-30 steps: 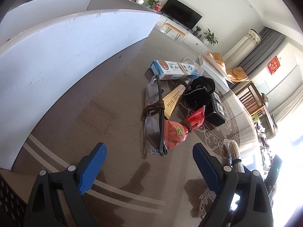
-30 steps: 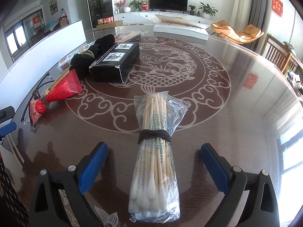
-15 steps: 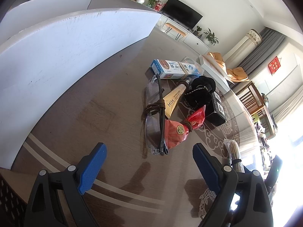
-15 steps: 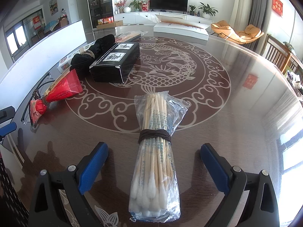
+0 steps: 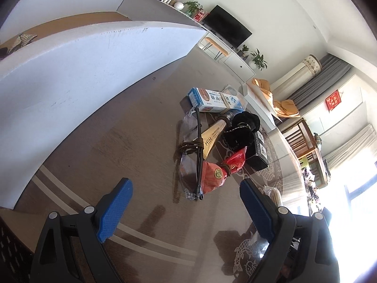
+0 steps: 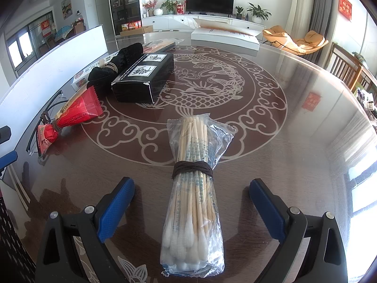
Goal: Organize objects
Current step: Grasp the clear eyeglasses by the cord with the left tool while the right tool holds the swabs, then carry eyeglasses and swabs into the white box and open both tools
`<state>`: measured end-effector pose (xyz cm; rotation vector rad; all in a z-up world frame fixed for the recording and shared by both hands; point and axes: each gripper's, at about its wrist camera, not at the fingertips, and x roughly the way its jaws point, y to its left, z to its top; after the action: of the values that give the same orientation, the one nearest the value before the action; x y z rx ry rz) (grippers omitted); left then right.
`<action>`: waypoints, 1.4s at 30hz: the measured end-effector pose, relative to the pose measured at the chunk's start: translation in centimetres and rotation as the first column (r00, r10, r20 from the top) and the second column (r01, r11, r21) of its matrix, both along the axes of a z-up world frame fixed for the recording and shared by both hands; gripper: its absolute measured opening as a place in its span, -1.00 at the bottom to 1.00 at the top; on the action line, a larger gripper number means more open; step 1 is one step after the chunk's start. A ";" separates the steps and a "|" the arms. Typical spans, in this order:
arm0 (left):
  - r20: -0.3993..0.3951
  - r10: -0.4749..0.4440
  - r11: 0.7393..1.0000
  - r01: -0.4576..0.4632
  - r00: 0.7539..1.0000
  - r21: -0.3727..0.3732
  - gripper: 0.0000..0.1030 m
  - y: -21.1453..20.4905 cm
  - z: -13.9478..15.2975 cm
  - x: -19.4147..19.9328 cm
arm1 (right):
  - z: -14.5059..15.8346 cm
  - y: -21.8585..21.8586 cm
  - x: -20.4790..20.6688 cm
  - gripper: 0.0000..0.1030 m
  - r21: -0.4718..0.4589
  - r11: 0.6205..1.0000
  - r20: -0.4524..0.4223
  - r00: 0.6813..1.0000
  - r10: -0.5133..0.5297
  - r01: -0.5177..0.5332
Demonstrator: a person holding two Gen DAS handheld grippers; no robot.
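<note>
In the right wrist view a clear bag of cotton swabs (image 6: 194, 193), bound with a dark band, lies on the glass table between the wide-apart fingers of my right gripper (image 6: 192, 208); the pads do not touch it. My left gripper (image 5: 186, 210) is open over bare table, short of a row of bundled items. Nearest it are clear safety glasses (image 5: 189, 160) and a red snack packet (image 5: 218, 172). Behind them lie a beige tube (image 5: 213, 138), a black cloth pouch (image 5: 241, 129), a black box (image 6: 145, 77) and a blue-white toothpaste box (image 5: 215, 100).
A tall white board (image 5: 77, 75) stands along the table's left side, close to the item row. A flat white box (image 6: 223, 36) lies at the table's far edge. A wooden chair (image 6: 348, 70) stands to the right. The round table (image 6: 294, 129) bears a fish pattern.
The left wrist view has tilted a little, showing more of the top of the white board. The right gripper and the swab bag have not moved.
</note>
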<state>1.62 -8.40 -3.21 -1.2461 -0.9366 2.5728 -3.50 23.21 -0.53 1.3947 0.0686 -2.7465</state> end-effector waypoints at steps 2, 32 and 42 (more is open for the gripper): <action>0.018 -0.023 1.000 0.023 1.000 -0.005 0.80 0.2 0.0 -1.2 | 0.0 0.0 0.0 0.91 0.004 1.000 -0.002 1.000 0.000 0.000; 0.197 -0.256 0.756 0.323 0.946 -0.570 -0.78 6.5 -0.4 -5.3 | 1.2 0.1 -0.7 -0.43 0.007 0.996 0.074 0.993 0.093 -0.094; -0.051 -0.166 0.923 0.137 0.985 -0.359 -0.79 0.2 7.8 -1.5 | 5.8 1.4 1.2 -0.44 -0.147 0.982 0.039 0.992 0.123 -0.116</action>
<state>0.15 -8.17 4.63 -1.2242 -0.3489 2.7199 -2.31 24.61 5.30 1.3705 -0.0472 -2.5635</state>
